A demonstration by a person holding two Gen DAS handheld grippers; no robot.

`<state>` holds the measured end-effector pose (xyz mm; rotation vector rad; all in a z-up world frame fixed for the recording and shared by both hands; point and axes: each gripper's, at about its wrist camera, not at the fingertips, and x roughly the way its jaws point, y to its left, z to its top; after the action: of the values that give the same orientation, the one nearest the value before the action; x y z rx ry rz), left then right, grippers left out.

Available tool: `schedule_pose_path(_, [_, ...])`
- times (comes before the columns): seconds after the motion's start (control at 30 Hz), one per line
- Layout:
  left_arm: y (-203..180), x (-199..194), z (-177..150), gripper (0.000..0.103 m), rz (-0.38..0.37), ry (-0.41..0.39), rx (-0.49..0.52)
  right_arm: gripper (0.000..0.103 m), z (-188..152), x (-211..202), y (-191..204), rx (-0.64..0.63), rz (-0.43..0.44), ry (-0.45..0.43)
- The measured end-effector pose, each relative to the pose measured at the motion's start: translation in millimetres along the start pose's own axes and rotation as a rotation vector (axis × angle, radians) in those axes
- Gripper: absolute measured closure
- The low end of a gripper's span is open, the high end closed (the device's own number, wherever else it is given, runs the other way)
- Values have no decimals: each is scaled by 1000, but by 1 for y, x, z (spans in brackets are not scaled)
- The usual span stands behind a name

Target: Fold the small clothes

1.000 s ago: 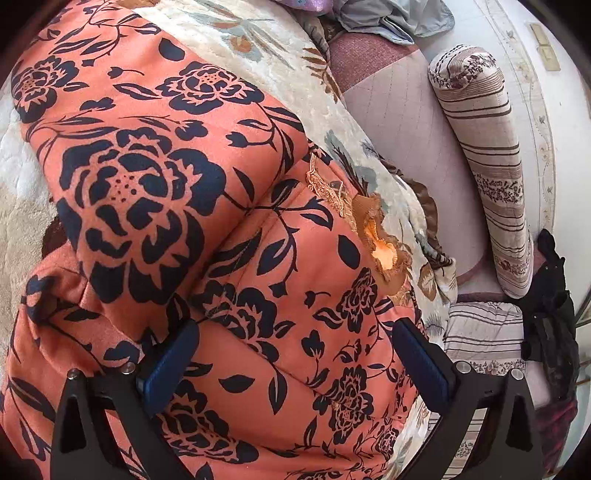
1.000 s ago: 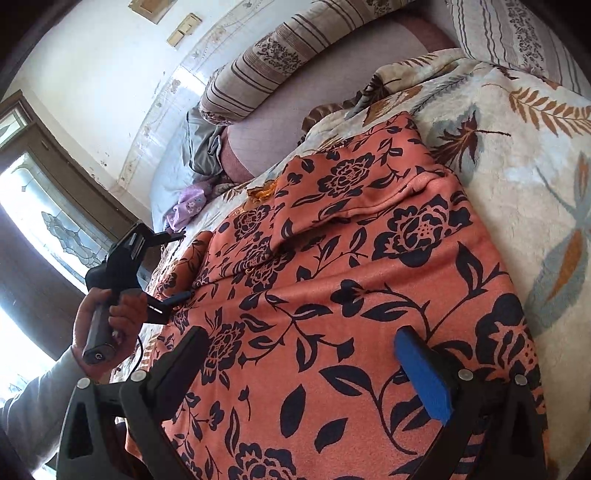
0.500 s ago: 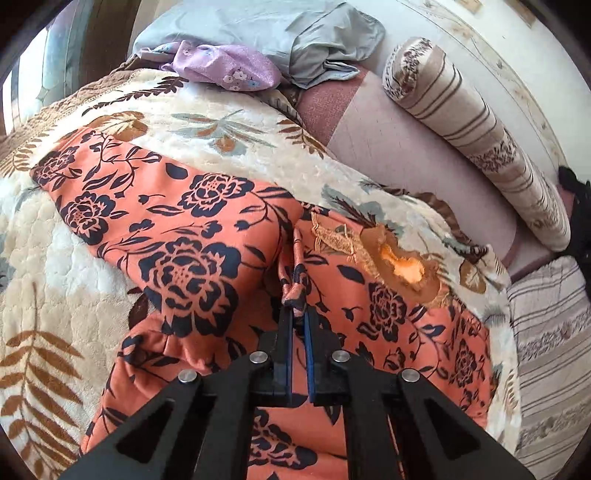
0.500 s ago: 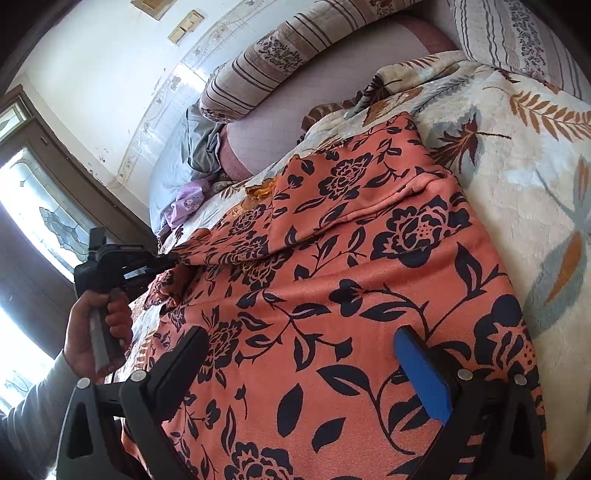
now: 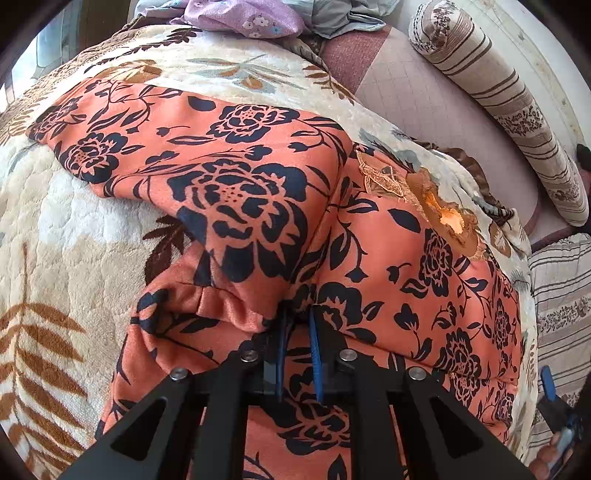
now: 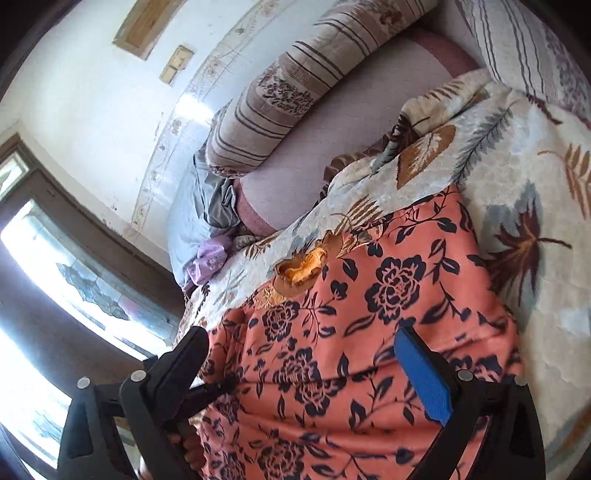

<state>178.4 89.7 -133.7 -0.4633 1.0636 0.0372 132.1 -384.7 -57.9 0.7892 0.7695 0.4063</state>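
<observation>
- My left gripper [image 5: 297, 325] had its fingers pinched on the top [image 5: 236, 199], mid sleeve fold.
- Right gripper [image 6: 306, 369] hung wide, holding nothing; next I'd probably lay that sleeve across.

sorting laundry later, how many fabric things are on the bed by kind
orange floral garment: 1
leaf-print blanket: 1
striped bolster pillow: 1
striped pillow: 1
purple garment: 1
grey garment: 1
total: 6
</observation>
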Motion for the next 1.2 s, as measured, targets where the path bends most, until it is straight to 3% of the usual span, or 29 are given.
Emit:
schedule_pose_path(0.13, [3, -30, -7, 80, 11, -6, 25, 1, 9, 39, -49, 171, -48, 79])
schedule_pose_path(0.2, [-7, -52, -7, 58, -3, -67, 64, 1, 10, 36, -64, 274, 27, 65])
schedule_pose_path(0.27, [-25, -67, -5, 44, -26, -141, 130, 1, 18, 30, -64, 266, 53, 41])
schedule_pose_path(0.33, [-49, -70, 2, 38, -71, -177, 201, 1, 31, 28, -65, 262, 53, 24])
schedule_pose_path(0.4, [-76, -58, 7, 35, -122, -172, 272, 1, 43, 36, -75, 300, 67, 50])
schedule_pose_path(0.47, [-92, -37, 12, 35, -116, -162, 307, 1, 60, 44, -88, 315, 37, 66])
schedule_pose_path(0.5, [-97, -22, 14, 35, -102, -141, 323, 1, 69, 45, -95, 300, -12, 66])
schedule_pose_path(0.6, [-85, 30, 18, 36, 33, -14, 275, 1, 91, 23, -119, 311, -227, -19])
schedule_pose_path(0.63, [-78, 37, 17, 36, 24, -6, 260, 0, 96, 17, -122, 322, -197, -26])
schedule_pose_path(0.7, [-78, 31, 12, 35, 10, -71, 303, 1, 103, 14, -117, 285, -109, 0])
schedule_pose_path(0.77, [-81, 34, 9, 35, 32, -68, 341, 1, 110, 23, -105, 173, -170, 47])
schedule_pose_path(0.83, [-83, 34, 6, 32, 34, -80, 357, 12, 113, 40, -105, 120, -253, 101])
schedule_pose_path(0.87, [-83, 34, 5, 32, 32, -86, 359, 39, 113, 51, -109, 128, -271, 144])
schedule_pose_path(0.9, [-83, 33, 4, 31, 29, -91, 360, 52, 112, 60, -114, 128, -305, 184])
schedule_pose_path(1.0, [-82, 33, 3, 31, 24, -105, 367, 52, 112, 72, -107, 50, -371, 202])
schedule_pose_path(1.1, [-83, 35, 1, 28, 21, -113, 379, 88, 115, 71, -87, -47, -488, 186])
schedule_pose_path(1.2, [-86, 38, 1, 24, 24, -114, 389, 86, 110, 73, -82, -185, -755, 159])
